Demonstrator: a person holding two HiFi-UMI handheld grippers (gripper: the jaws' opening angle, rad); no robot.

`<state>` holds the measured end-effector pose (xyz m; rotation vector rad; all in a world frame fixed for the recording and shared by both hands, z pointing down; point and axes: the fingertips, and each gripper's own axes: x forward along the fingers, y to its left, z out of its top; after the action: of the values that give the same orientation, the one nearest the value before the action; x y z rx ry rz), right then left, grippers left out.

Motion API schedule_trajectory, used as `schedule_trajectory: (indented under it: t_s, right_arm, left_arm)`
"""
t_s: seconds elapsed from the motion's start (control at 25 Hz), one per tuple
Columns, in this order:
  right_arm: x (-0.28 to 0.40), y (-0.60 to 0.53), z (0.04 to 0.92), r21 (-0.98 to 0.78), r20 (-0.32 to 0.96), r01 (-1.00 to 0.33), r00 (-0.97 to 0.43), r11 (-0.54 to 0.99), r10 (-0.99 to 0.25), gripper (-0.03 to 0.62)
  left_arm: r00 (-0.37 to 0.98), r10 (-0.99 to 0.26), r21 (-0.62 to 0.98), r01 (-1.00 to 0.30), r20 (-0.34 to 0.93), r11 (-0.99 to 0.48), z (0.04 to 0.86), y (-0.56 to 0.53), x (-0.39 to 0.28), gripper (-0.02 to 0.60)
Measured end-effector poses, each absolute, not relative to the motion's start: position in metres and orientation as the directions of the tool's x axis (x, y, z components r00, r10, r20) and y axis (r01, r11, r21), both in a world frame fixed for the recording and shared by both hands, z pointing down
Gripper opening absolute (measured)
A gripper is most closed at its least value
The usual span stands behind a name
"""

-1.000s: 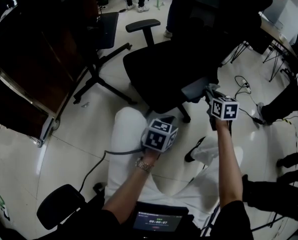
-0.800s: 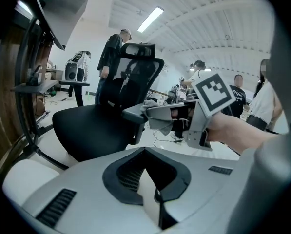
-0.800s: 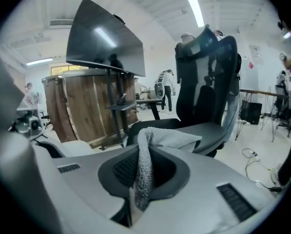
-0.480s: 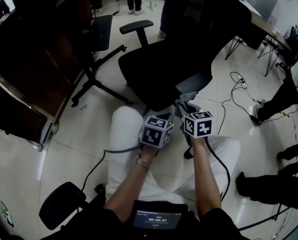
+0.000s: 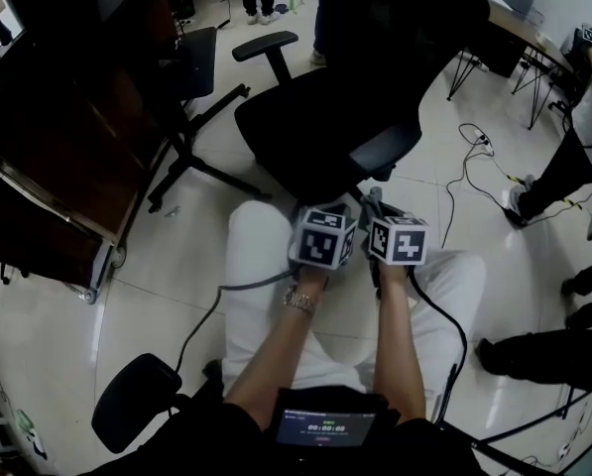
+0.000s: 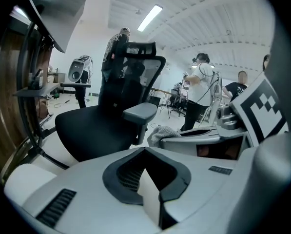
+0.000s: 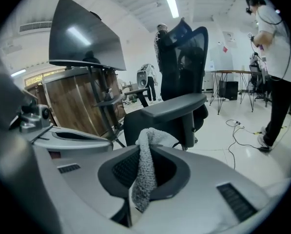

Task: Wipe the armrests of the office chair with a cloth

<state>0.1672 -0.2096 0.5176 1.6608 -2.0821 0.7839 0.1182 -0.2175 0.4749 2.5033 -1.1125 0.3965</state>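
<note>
The black office chair (image 5: 315, 117) stands ahead of my knees. Its near armrest (image 5: 385, 147) is just beyond both grippers and its far armrest (image 5: 266, 46) is at the back left. My right gripper (image 7: 143, 179) is shut on a grey cloth (image 7: 146, 150) that hangs out between its jaws, a short way in front of the grey armrest pad (image 7: 174, 105). In the head view the right gripper (image 5: 377, 208) and left gripper (image 5: 333, 212) sit side by side over my lap. The left gripper (image 6: 147, 179) is shut and holds nothing. The left gripper view also shows the cloth (image 6: 160, 133) and armrest (image 6: 140, 112).
A second black chair (image 5: 201, 62) and a dark wooden desk (image 5: 67, 157) are at the left. Cables (image 5: 474, 162) trail over the white floor at the right. People (image 5: 563, 147) stand and sit at the right and back. My white trouser legs (image 5: 251, 256) are below the grippers.
The right gripper with the cloth has drawn back from the near armrest, down and to the left, and now sits beside the left gripper. The left gripper has barely moved.
</note>
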Motion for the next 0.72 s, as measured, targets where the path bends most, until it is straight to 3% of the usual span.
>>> schedule_trajectory:
  t_s: [0.72]
  right_arm:
    - [0.163,-0.195,0.502,-0.175,0.550,-0.969,-0.244,0.176,-0.799,0.032]
  left_arm:
    - [0.653,-0.632,0.215,-0.747,0.417,-0.630,0.484,-0.202,0.131,0.002]
